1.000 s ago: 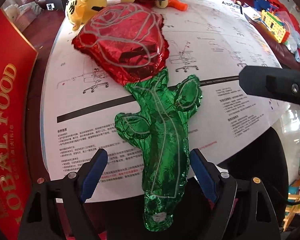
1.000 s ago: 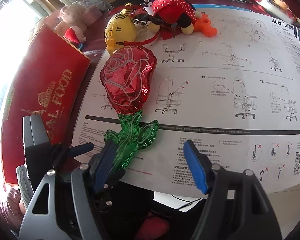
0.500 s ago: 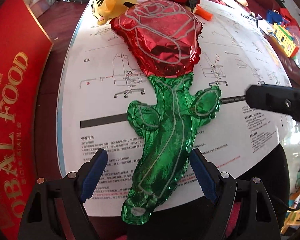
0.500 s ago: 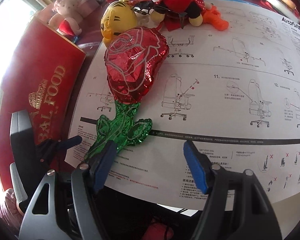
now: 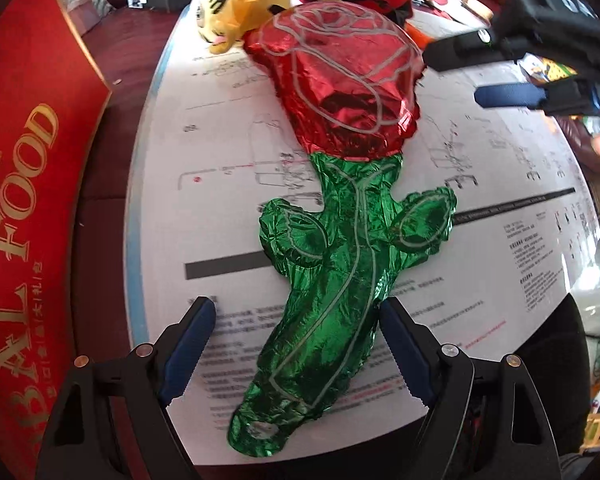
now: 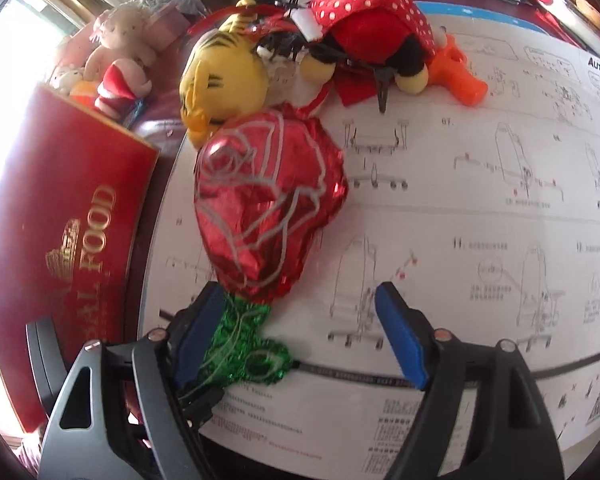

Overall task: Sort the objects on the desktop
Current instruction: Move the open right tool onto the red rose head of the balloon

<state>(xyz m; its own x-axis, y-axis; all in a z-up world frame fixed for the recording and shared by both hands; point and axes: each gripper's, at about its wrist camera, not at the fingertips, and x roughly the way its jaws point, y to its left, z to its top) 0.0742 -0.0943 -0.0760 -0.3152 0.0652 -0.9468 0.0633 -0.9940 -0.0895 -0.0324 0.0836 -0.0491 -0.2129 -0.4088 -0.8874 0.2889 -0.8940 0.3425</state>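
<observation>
A foil rose balloon lies flat on a big instruction sheet (image 5: 500, 280). Its red head (image 5: 340, 80) touches a yellow tiger plush (image 5: 240, 12), and its green stem (image 5: 332, 300) points toward me. My left gripper (image 5: 296, 328) is open and straddles the lower stem; the right pad is at the foil's edge, the left pad apart from it. My right gripper (image 6: 300, 312) hovers where the red head (image 6: 260, 208) meets the stem (image 6: 240, 344). Its jaws are opening and nothing is pressed between them. In the left wrist view it (image 5: 452, 76) hangs beside the red head.
A red box lettered FOOD (image 6: 60, 220) stands along the left of the sheet. A red polka-dot plush (image 6: 372, 28) and an orange toy (image 6: 460, 76) lie behind the tiger (image 6: 220, 76). More plush toys and clutter sit at the far edges.
My right gripper has moved forward, from the stem up to the base of the red head, and its jaws stand wider. My left gripper has shifted along the stem, which now sits more central.
</observation>
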